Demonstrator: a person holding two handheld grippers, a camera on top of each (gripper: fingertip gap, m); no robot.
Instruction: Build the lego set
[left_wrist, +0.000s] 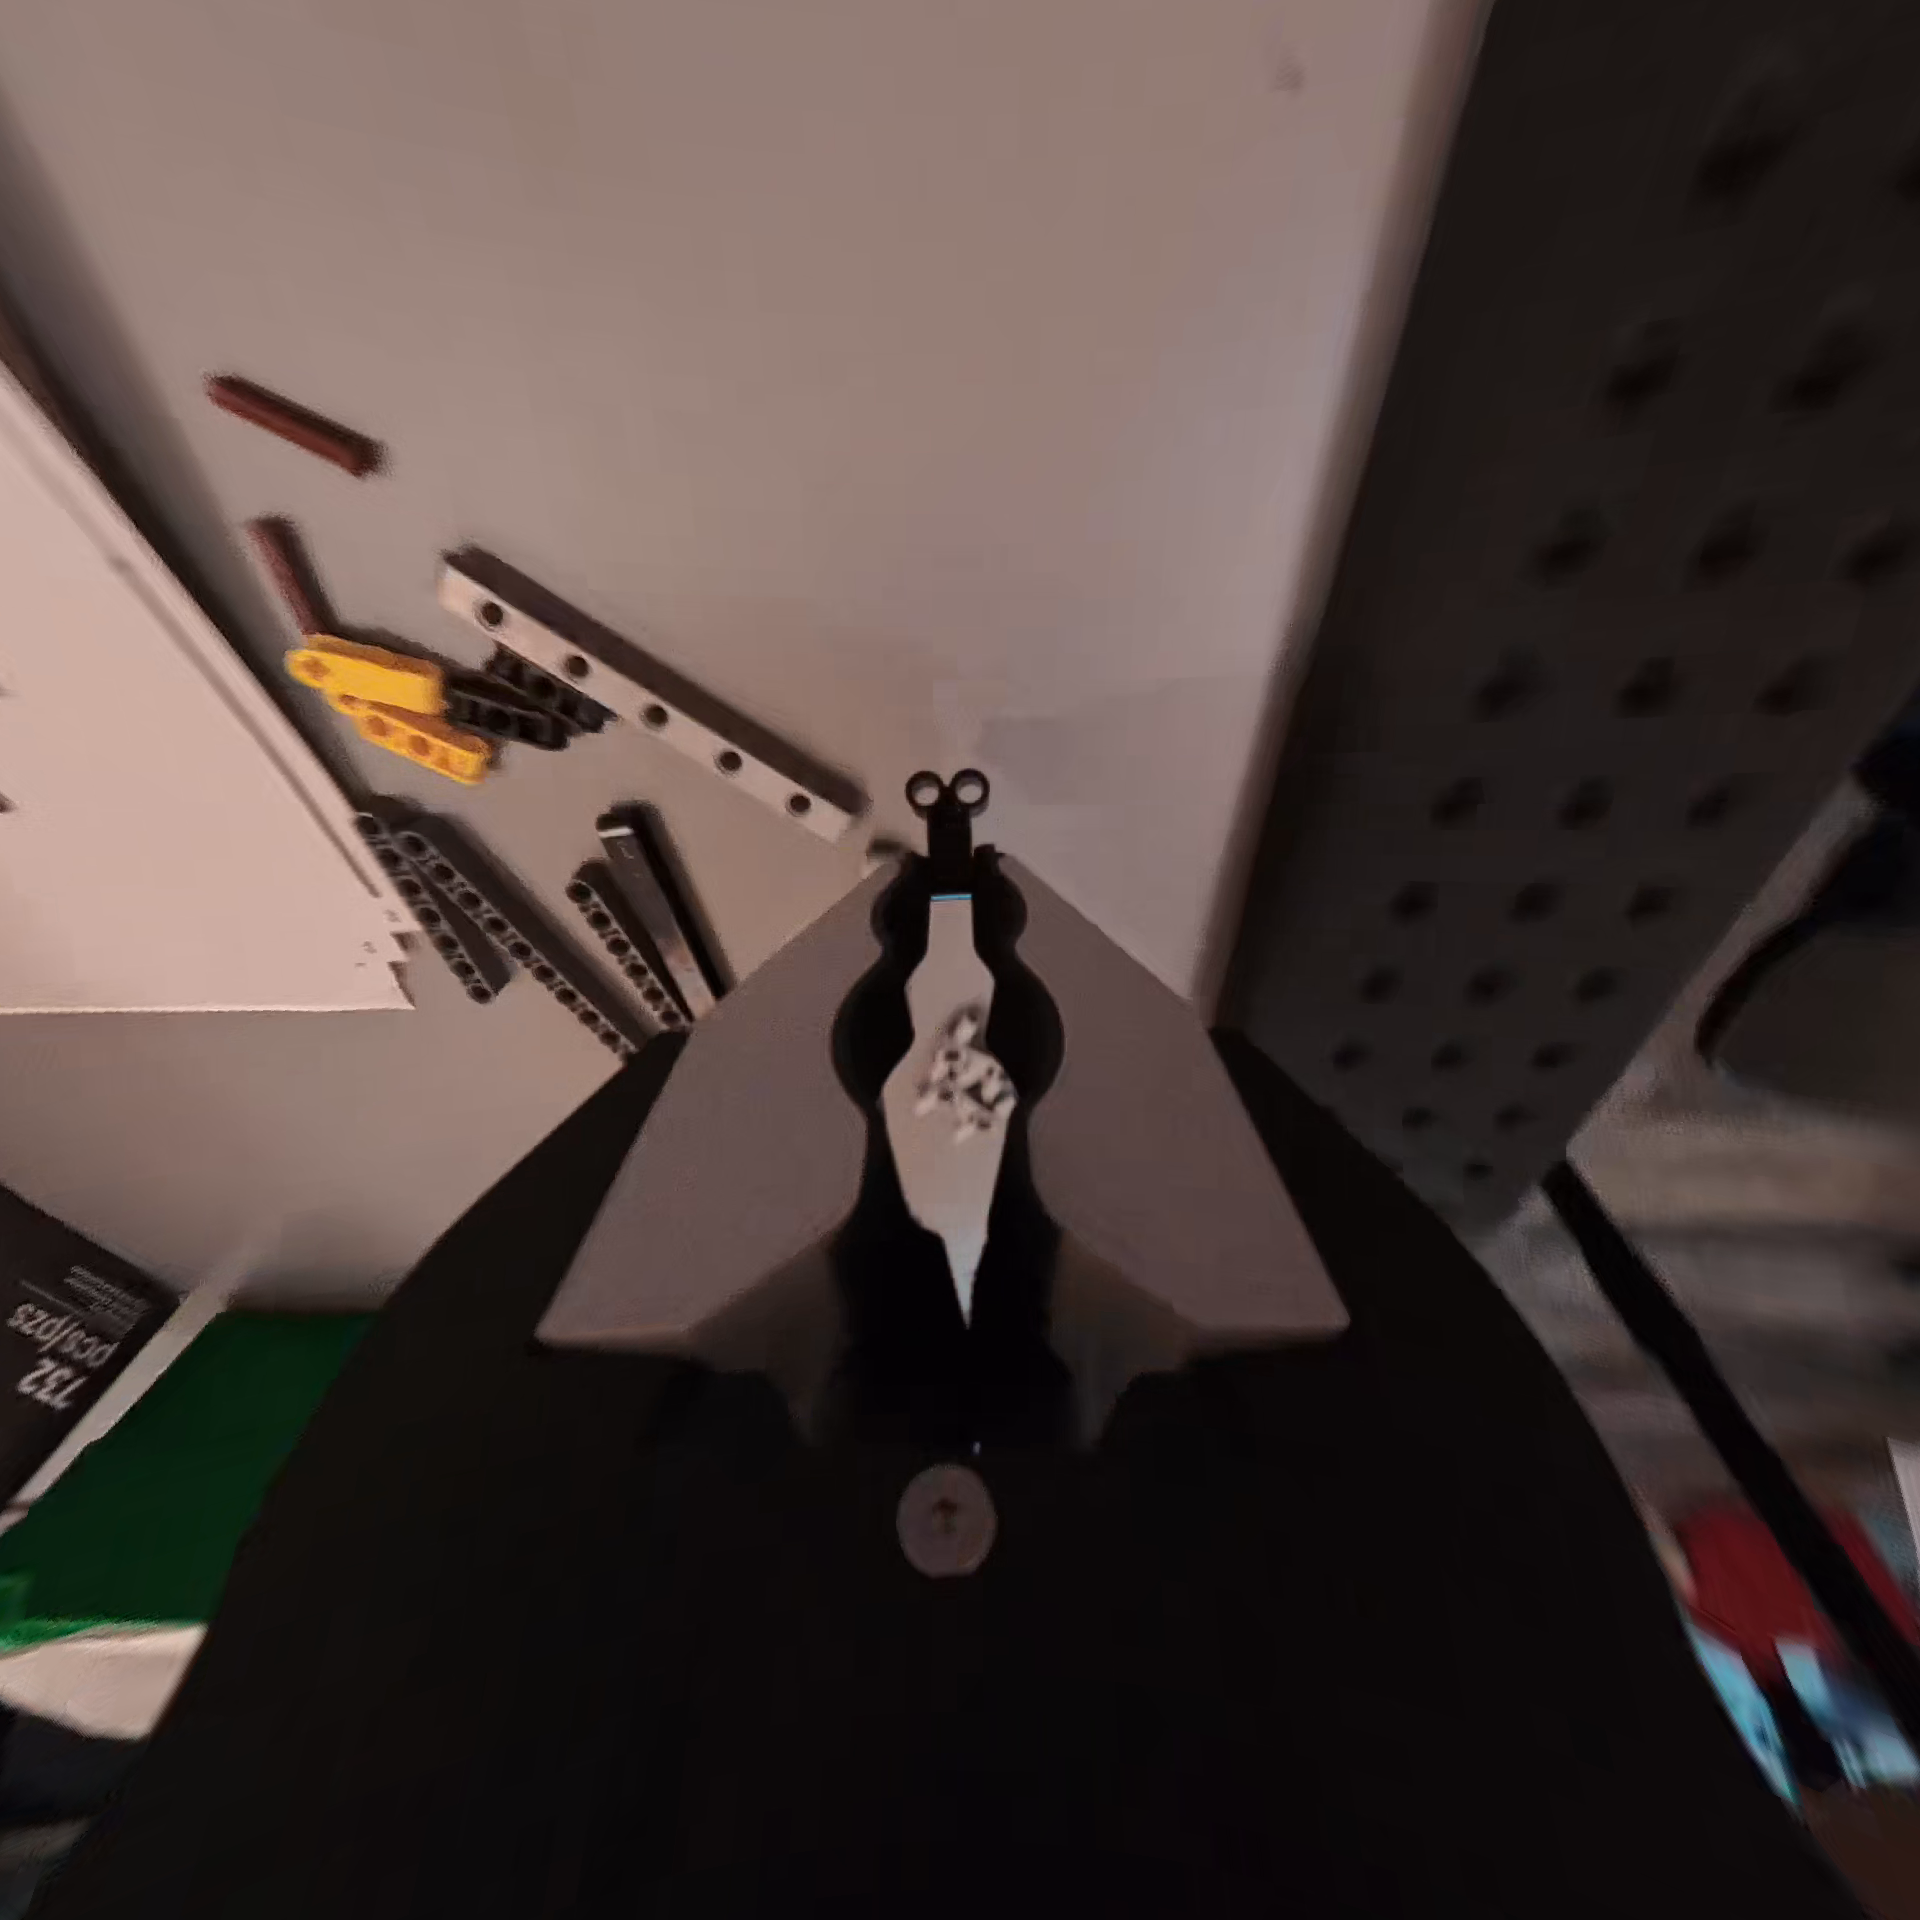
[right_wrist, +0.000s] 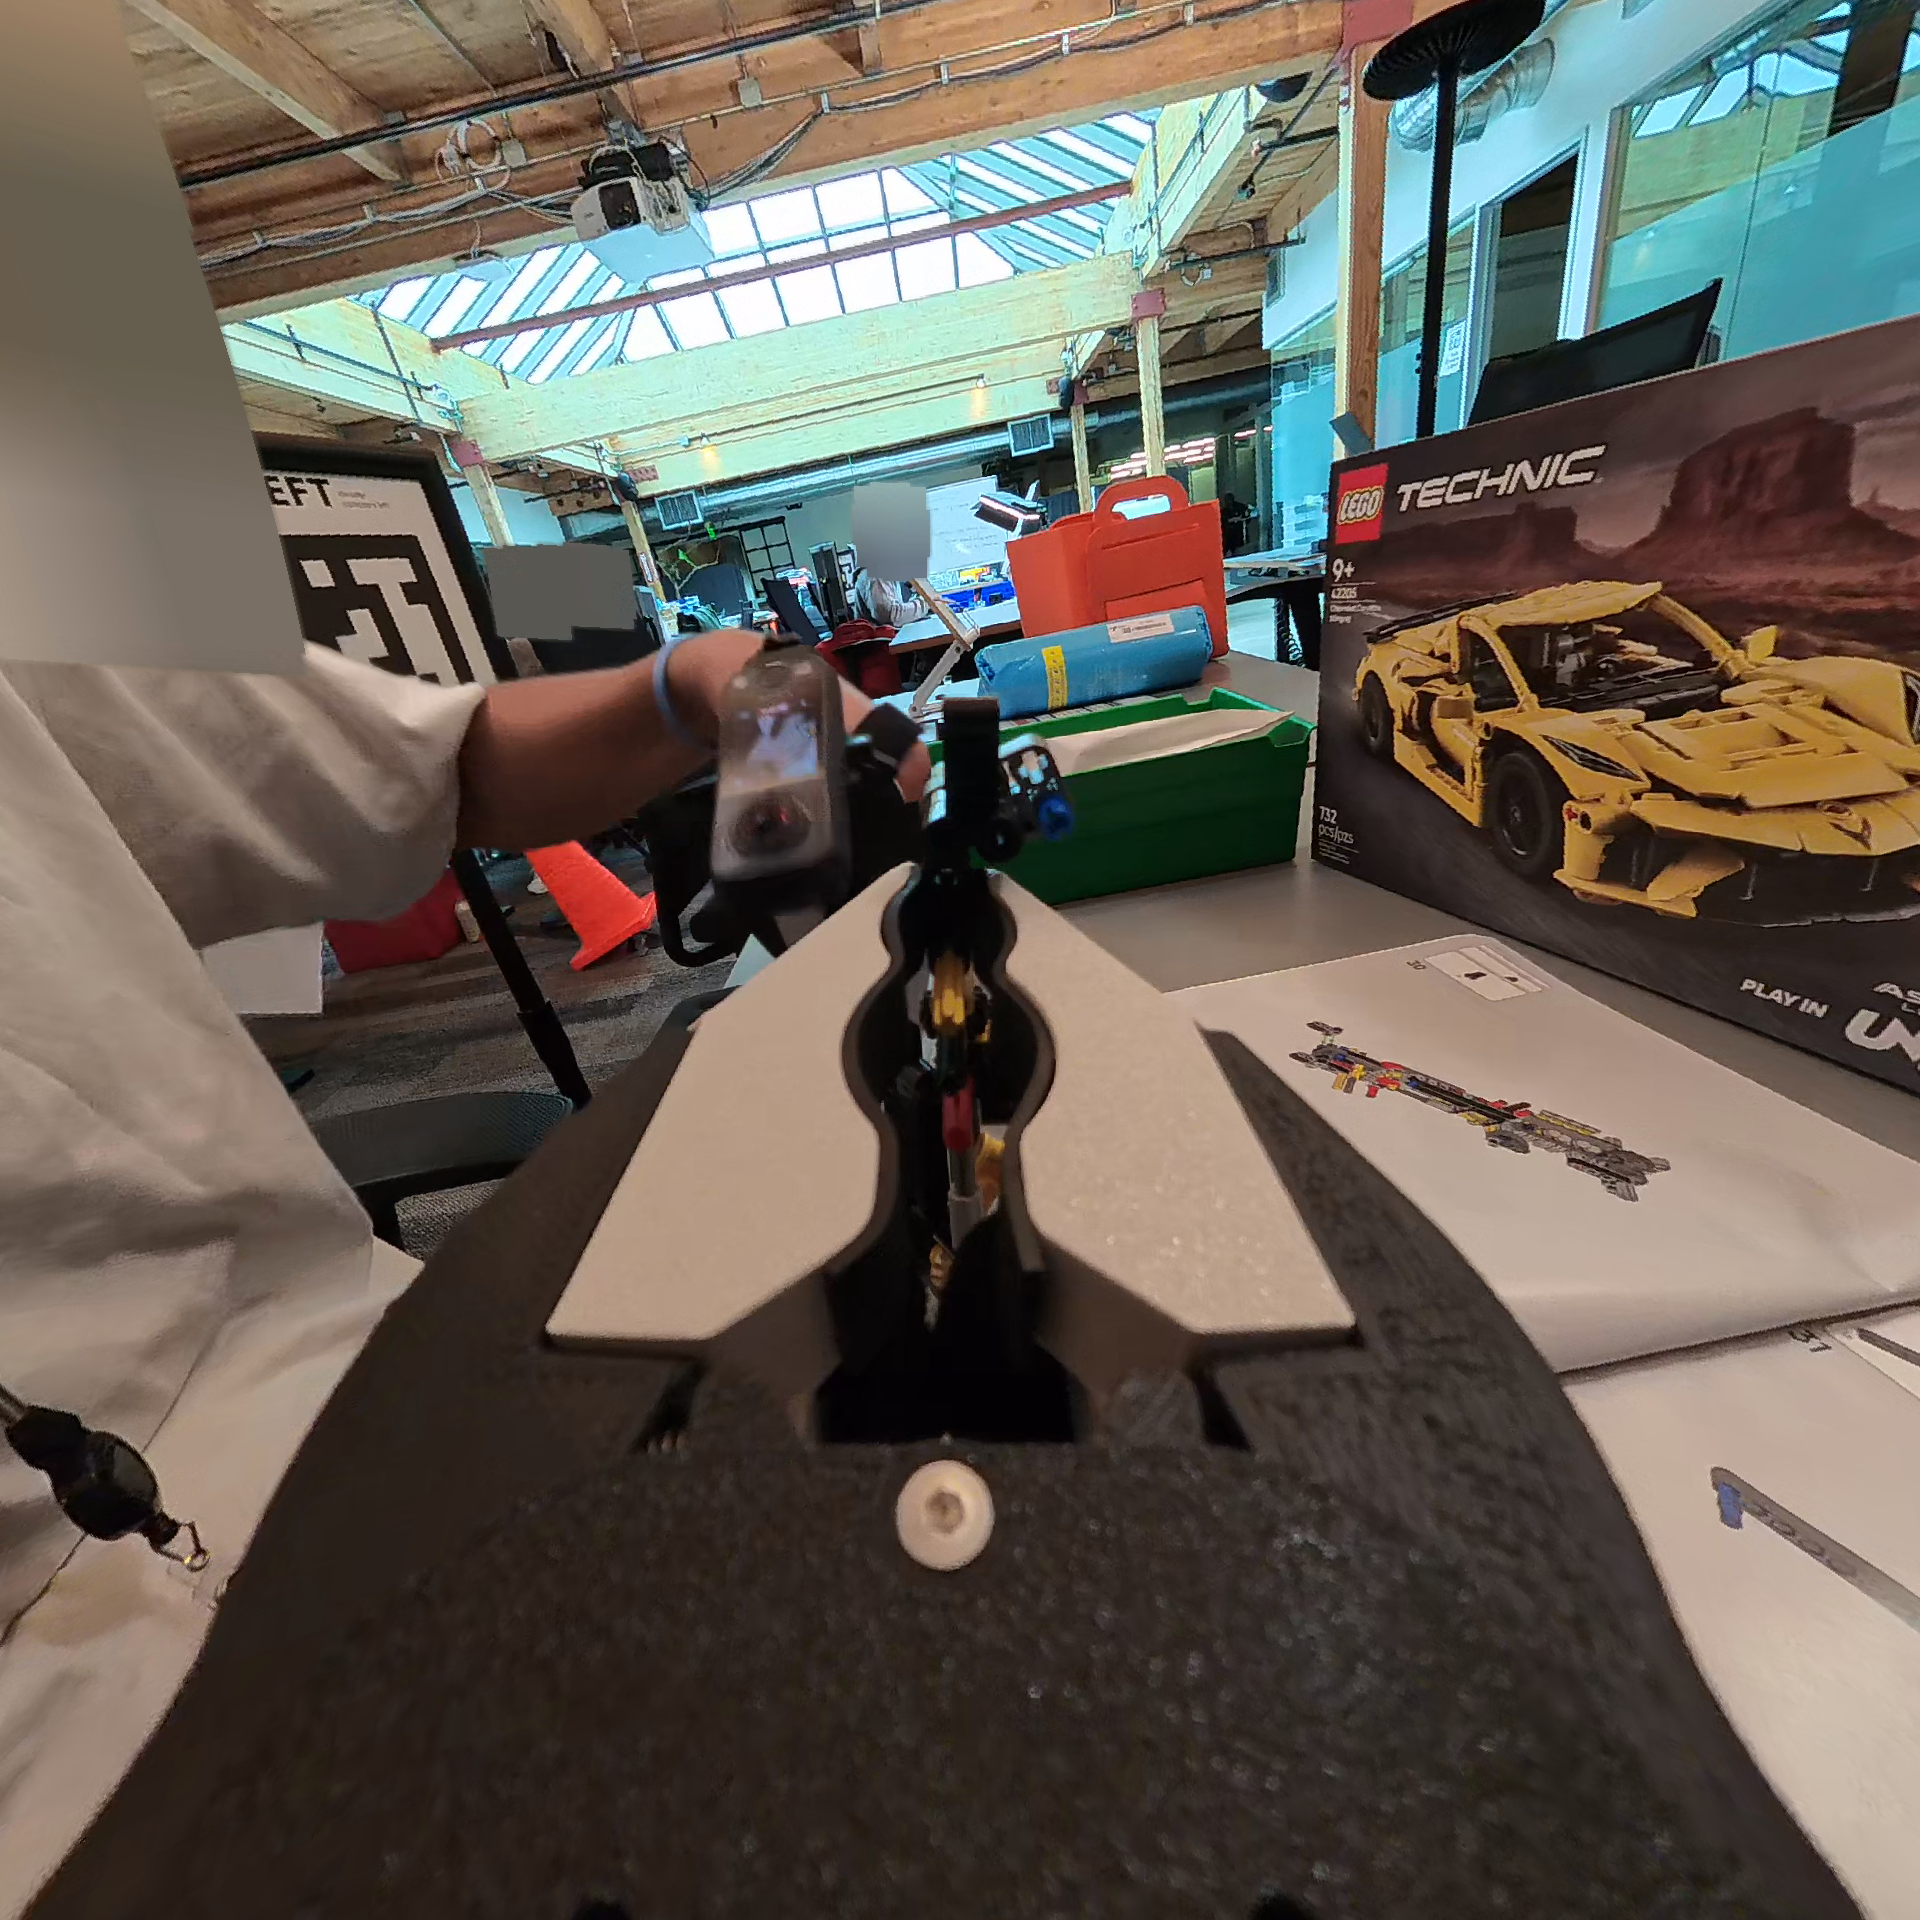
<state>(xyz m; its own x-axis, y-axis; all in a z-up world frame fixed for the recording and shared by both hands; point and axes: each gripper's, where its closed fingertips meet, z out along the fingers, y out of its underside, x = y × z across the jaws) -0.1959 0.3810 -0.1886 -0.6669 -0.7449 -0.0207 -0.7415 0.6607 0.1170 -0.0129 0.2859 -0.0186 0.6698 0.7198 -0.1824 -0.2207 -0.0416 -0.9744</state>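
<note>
Nearest our lens, the right gripper (right_wrist: 945, 883) was clenched on a long, slim lego assembly (right_wrist: 961, 1081) of black, yellow and red parts that ran up between its fingers and stuck out past the tips. Our left gripper (left_wrist: 948, 868) was likewise clamped, pinching a small black connector (left_wrist: 945, 805) with two round holes, held above the white table (left_wrist: 831, 364). Left of that connector lay loose pieces: a long white-and-grey beam (left_wrist: 649, 691), yellow beams (left_wrist: 390, 701) touching black ones, dark perforated beams (left_wrist: 520, 925) nearer us, and two brown axles (left_wrist: 294, 424) farther off. In the right wrist view we saw the open instruction booklet (right_wrist: 1558, 1143) to the right, the set's box (right_wrist: 1621, 707) standing behind it, and a green bin (right_wrist: 1174, 800) farther back, near a person's hand (right_wrist: 727, 727) holding the other gripper.
</note>
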